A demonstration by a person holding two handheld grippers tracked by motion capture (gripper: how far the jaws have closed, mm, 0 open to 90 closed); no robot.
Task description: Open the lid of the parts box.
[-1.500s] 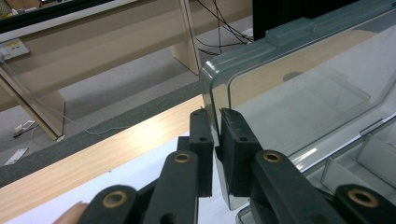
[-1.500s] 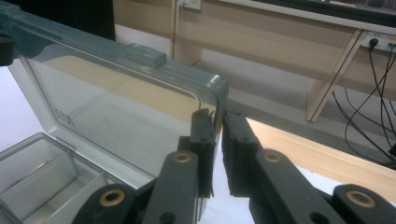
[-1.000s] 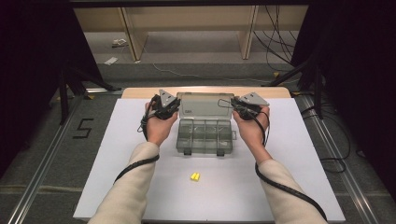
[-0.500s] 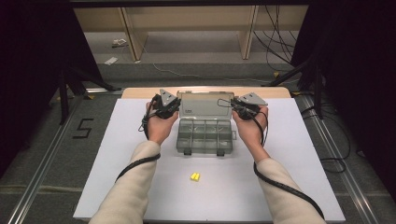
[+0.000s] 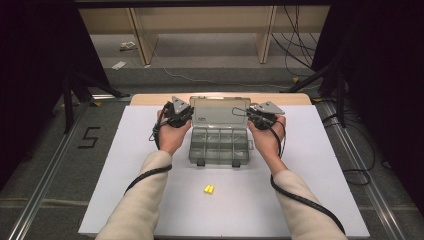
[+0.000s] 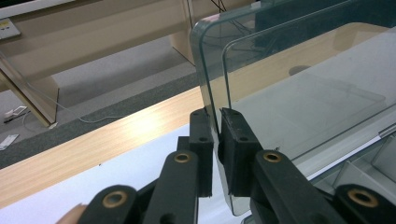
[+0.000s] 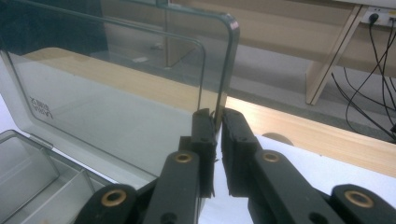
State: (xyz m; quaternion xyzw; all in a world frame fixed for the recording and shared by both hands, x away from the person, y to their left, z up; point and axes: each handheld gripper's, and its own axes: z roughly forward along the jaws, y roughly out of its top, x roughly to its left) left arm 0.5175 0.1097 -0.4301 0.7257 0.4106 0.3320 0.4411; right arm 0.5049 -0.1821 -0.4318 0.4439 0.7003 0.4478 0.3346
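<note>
white table cover runs across the middle of the frame, and your clear compartment box sits at its centre with the lid standing up. your left gripper has its jaws pinched on the lid's left edge, your right gripper pinched on the right edge. small yellow piece lies lower centre, well apart from the box.
</note>
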